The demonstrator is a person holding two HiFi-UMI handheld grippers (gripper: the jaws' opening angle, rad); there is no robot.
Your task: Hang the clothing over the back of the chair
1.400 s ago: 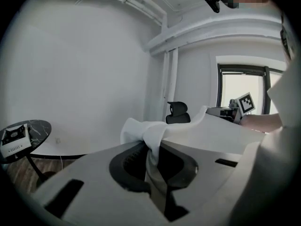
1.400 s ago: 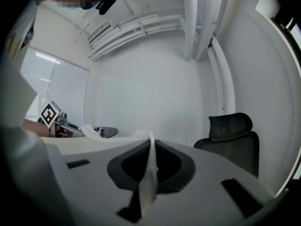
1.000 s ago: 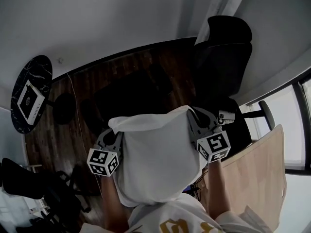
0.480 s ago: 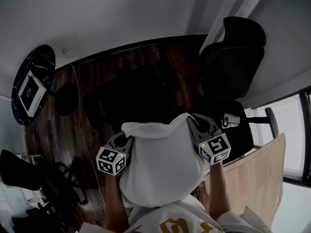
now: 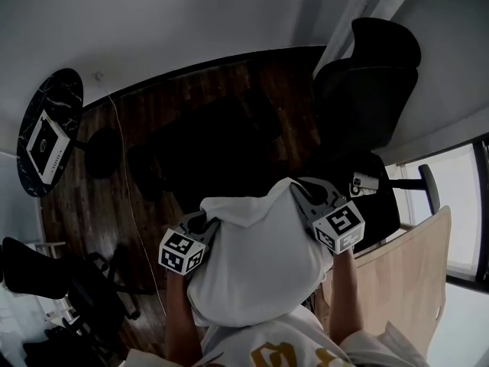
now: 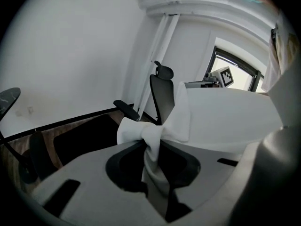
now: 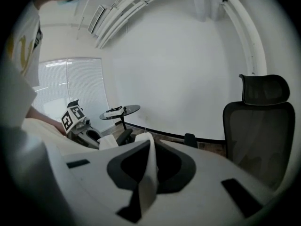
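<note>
Pinching clothing (image 5: 260, 262), left tongs (image 5: 202, 222) opening around it, right tongs (image 5: 302, 194) clamped

Dark wood floor (image 5: 114, 128) is open ahead and to the left. Black mesh office chair with headrest (image 5: 367, 90) blocks the front right. Light plywood panel (image 5: 412, 281) closes the right side. Round black marble side table (image 5: 47, 140) stands far left.

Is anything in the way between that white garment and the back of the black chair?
Nothing visible does. The white garment is held up in front of the person, and the space from it to the chair back, ahead to the right, looks open.
</note>
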